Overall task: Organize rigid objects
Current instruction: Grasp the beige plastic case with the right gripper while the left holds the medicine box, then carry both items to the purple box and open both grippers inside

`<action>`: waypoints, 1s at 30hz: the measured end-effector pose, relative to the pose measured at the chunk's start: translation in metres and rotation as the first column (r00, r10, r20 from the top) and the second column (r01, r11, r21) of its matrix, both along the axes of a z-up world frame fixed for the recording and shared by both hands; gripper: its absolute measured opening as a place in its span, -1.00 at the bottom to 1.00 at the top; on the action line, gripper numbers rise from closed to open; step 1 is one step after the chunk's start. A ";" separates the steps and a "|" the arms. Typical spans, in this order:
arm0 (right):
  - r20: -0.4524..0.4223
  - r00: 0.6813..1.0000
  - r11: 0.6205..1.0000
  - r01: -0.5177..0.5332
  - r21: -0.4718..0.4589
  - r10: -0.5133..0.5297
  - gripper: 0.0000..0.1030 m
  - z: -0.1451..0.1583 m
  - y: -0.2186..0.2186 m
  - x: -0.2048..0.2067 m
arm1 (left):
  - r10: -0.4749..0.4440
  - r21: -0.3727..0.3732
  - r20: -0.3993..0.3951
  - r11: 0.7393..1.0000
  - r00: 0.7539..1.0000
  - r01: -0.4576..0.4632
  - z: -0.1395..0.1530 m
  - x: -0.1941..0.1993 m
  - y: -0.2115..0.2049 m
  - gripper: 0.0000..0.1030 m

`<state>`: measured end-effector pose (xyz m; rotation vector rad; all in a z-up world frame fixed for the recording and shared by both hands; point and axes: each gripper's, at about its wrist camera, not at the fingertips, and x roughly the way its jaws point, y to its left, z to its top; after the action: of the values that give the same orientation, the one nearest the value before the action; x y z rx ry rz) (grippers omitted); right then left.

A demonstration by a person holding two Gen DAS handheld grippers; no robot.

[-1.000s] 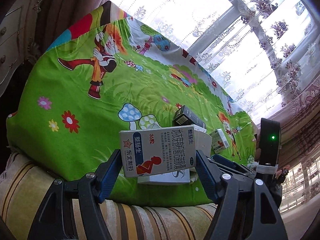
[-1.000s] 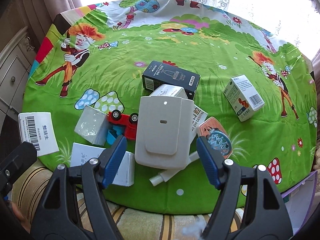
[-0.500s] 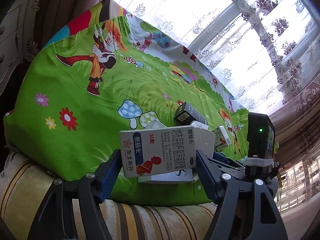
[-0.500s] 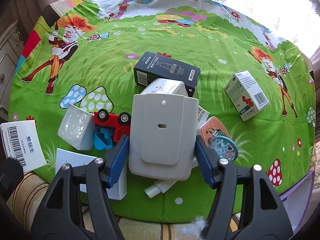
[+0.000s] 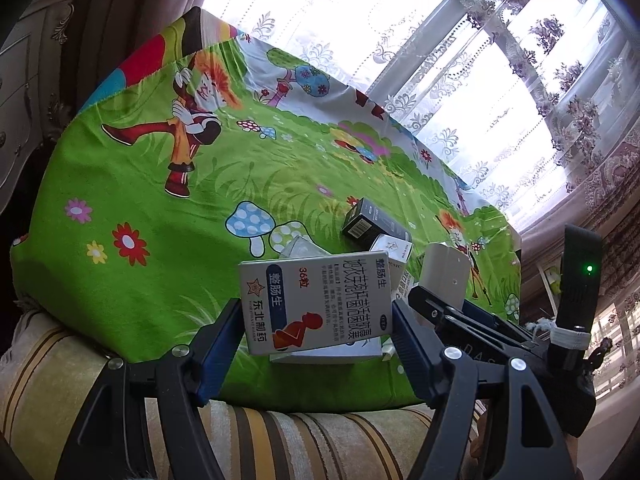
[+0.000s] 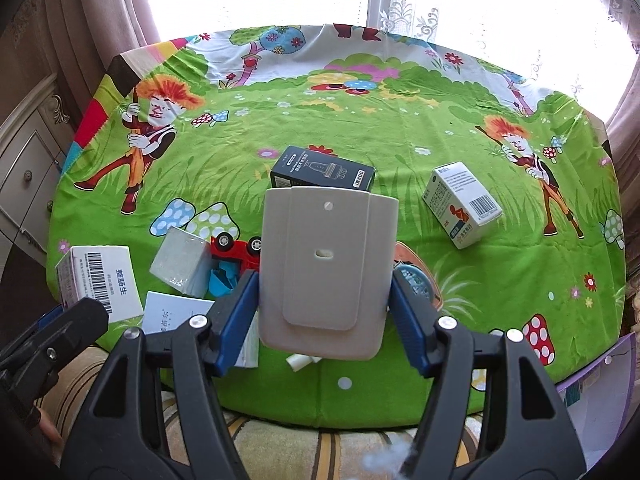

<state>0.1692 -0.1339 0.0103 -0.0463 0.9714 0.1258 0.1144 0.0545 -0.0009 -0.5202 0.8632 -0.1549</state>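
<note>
My left gripper [image 5: 316, 328] is shut on a white medicine box [image 5: 312, 304] with an orange figure, held above the near left edge of the green cartoon cloth [image 5: 160, 208]. The same box shows in the right wrist view [image 6: 96, 280]. My right gripper [image 6: 324, 300] is shut on a flat grey plastic holder [image 6: 328, 264], lifted above the clutter; it also shows in the left wrist view [image 5: 446, 276]. Under it lie a black box [image 6: 324, 170], a red toy car [image 6: 236, 246], a clear packet [image 6: 180, 260] and a white booklet [image 6: 172, 312].
A second white medicine box [image 6: 460, 204] lies apart at the right. An orange blister pack [image 6: 416, 276] sits beside the right finger. A striped cushion edge [image 5: 80, 380] runs along the front. A cabinet [image 6: 24, 176] stands at the left, windows behind.
My right gripper has closed on the grey holder and lifted it toward the camera. My left gripper still holds the medicine box, shifted slightly.
</note>
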 end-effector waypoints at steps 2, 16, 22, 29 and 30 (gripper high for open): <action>0.007 1.000 1.000 0.010 0.013 -0.010 0.32 0.004 -0.007 -0.005 | -0.004 0.012 0.001 1.000 1.000 0.004 0.001 -0.001 -0.003 0.42; 0.040 0.996 0.993 0.071 0.095 -0.075 0.32 0.029 -0.063 -0.059 | -0.086 0.059 0.019 0.995 0.996 0.084 0.017 -0.012 -0.039 0.42; 0.041 0.993 0.987 0.109 0.115 -0.114 0.32 0.035 -0.095 -0.083 | -0.182 0.065 0.009 0.981 0.983 0.181 0.022 -0.020 -0.076 0.42; 0.042 0.985 0.979 0.163 0.119 -0.169 0.32 0.039 -0.136 -0.108 | -0.284 0.077 -0.005 0.956 0.959 0.283 0.027 -0.030 -0.117 0.42; 0.042 0.983 0.978 0.172 0.118 -0.177 0.32 0.040 -0.142 -0.112 | -0.298 0.078 -0.009 0.951 0.954 0.298 0.028 -0.032 -0.123 0.42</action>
<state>0.0572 -0.2762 0.0498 0.1404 0.9104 0.0181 0.0828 -0.0688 0.0269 -0.3130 0.9381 -0.3967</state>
